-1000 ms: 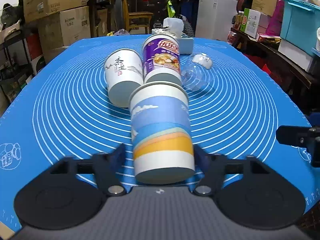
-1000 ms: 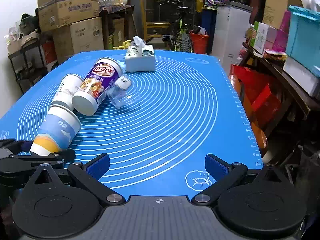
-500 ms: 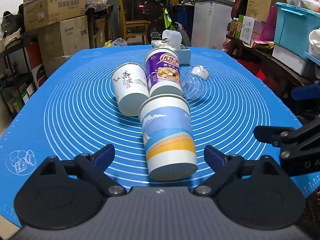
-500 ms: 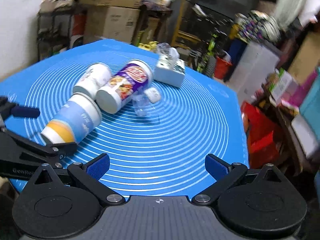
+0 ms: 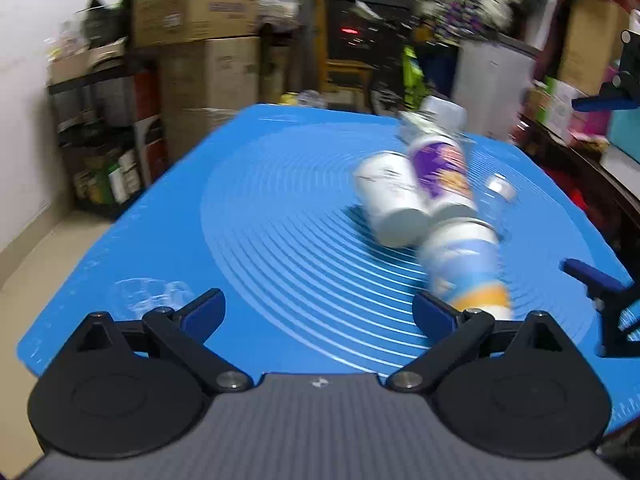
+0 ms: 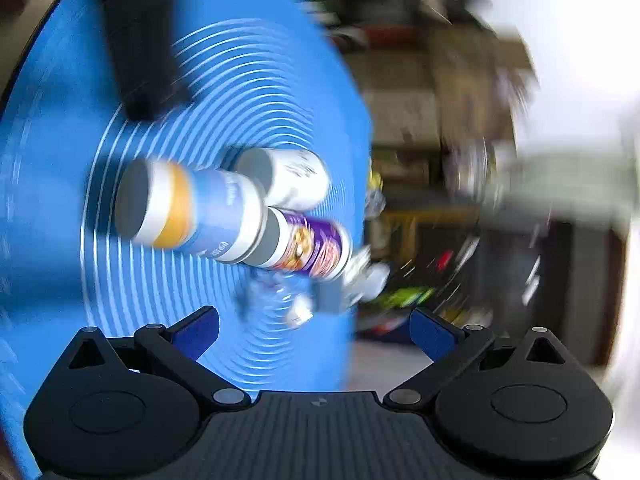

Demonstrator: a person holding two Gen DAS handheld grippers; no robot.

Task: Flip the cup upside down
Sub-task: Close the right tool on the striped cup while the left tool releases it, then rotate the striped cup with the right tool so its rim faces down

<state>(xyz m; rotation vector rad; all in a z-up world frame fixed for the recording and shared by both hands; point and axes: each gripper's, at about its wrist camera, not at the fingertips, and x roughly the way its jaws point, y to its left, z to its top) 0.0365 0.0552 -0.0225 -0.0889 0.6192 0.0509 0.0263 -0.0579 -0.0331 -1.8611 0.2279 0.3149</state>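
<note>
Three paper cups lie on their sides on the blue mat (image 5: 248, 240): a blue-and-orange cup (image 5: 464, 268), a white cup (image 5: 390, 200) and a purple cup (image 5: 440, 172). My left gripper (image 5: 318, 308) is open and empty, left of the blue-and-orange cup. My right gripper (image 6: 314, 328) is open and empty, rolled sideways, and looks at the blue-and-orange cup (image 6: 188, 212), the white cup (image 6: 288, 178) and the purple cup (image 6: 308, 248). Both views are blurred. The right gripper's fingers (image 5: 596, 280) show at the right edge of the left wrist view.
A clear plastic cup (image 5: 496, 196) lies beside the purple cup, with a tissue box (image 5: 436, 114) behind. Cardboard boxes (image 5: 196, 12) and shelves stand left of the table. The left gripper's dark body (image 6: 140, 40) crosses the top of the right wrist view.
My left gripper has let go of the blue-and-orange cup, opened and swung left. My right gripper has rolled sideways and moved closer to the cups.
</note>
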